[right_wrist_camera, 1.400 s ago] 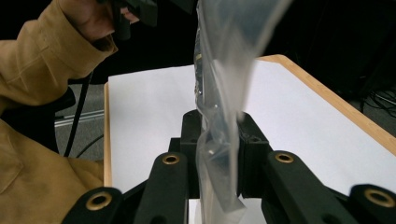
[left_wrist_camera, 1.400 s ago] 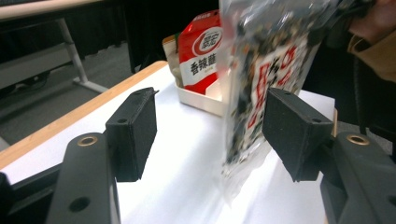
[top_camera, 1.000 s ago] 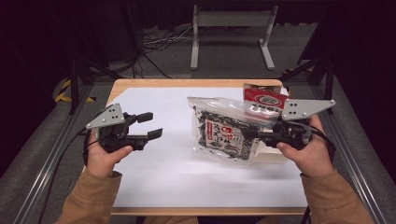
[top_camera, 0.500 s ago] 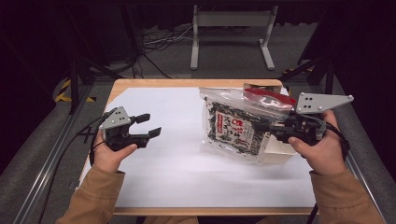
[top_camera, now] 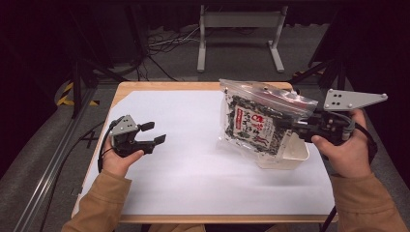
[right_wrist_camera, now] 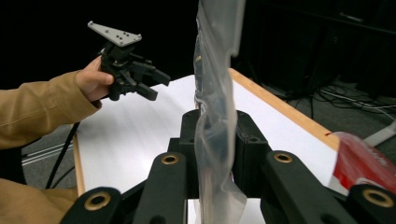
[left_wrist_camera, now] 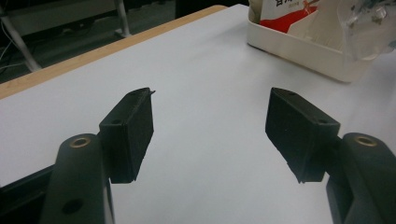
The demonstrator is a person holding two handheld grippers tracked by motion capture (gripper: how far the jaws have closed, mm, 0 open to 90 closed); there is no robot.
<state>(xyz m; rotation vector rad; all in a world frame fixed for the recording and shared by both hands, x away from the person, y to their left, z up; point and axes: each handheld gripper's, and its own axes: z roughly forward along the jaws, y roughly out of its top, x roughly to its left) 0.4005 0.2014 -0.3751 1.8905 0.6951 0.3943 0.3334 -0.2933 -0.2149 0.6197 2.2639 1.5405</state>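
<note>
Two grippers are seen over the white table (top_camera: 193,188): at right of frame, the clear bag (top_camera: 261,123) of dark snack packets is clamped edge-on by the right gripper (top_camera: 290,126) above a white tray (top_camera: 295,157). At left, well apart, the left gripper (top_camera: 153,134) is held unclenched, jaws having just widened, aimed toward the bag.

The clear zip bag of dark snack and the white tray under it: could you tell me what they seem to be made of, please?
The clear zip bag looks like thin glossy plastic film: it creases and glints. The white tray seems rigid matte plastic, with smooth rounded walls.
</note>
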